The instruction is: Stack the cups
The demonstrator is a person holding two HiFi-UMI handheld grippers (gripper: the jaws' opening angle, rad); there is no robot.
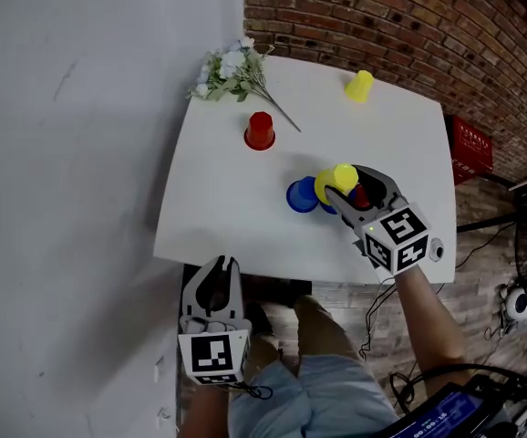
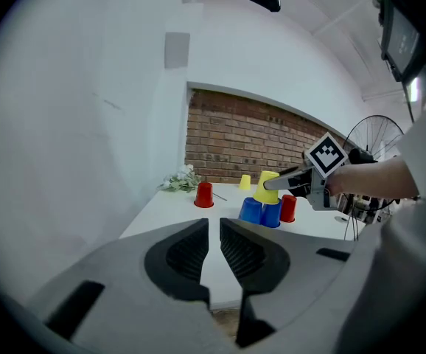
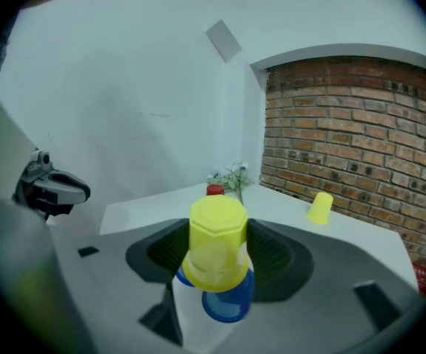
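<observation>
Obs: right gripper (image 1: 344,182) pinches the inverted yellow cup (image 3: 217,243) by its side walls, over 2 blue cups (image 1: 300,195) at the table's (image 1: 218,199) near right. The left gripper (image 2: 213,251) has its jaws all but together, empty. Cup is probably light, thin, slick plastic, so grip mid-wall, gently. Rim contact with the blues is hidden, and 1 red cup (image 1: 361,196) is half covered.

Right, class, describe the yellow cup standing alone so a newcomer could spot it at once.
Find the brick wall beside the white table. Near the table edge closest to it stands an upside-down yellow cup, alone. The other yellow cup is held by the right gripper over blue cups.
</observation>
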